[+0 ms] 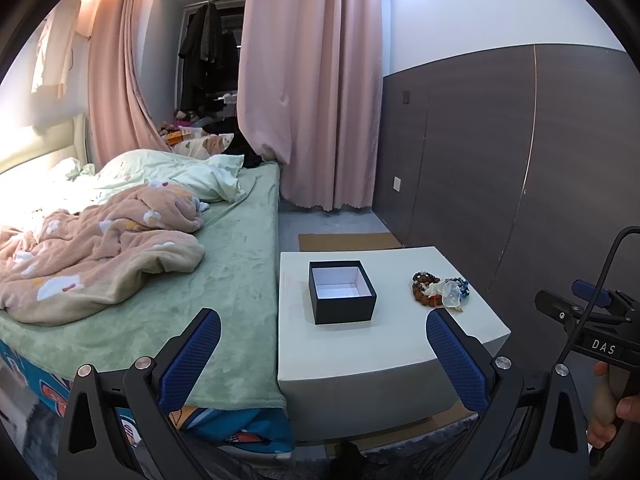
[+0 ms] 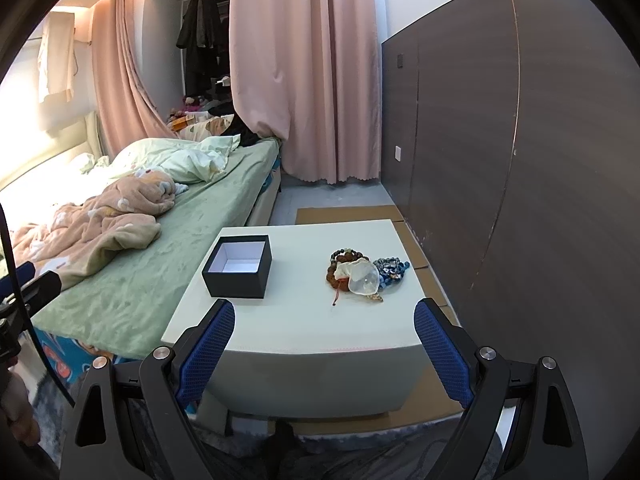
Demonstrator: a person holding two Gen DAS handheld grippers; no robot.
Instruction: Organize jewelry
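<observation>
Your left gripper [image 1: 323, 328] and right gripper [image 2: 325, 316] both hang short of the white square table [image 2: 304, 320], fingers spread wide, holding nothing. On it, the open black cardboard box [image 2: 238, 266] stands left of the heap of beaded bracelets [image 2: 366, 274], well apart.

On the white square table [image 2: 280, 320], bare room lay between the open black cardboard box [image 2: 238, 276] and the heap of beaded bracelets [image 2: 366, 276], well apart.
</observation>
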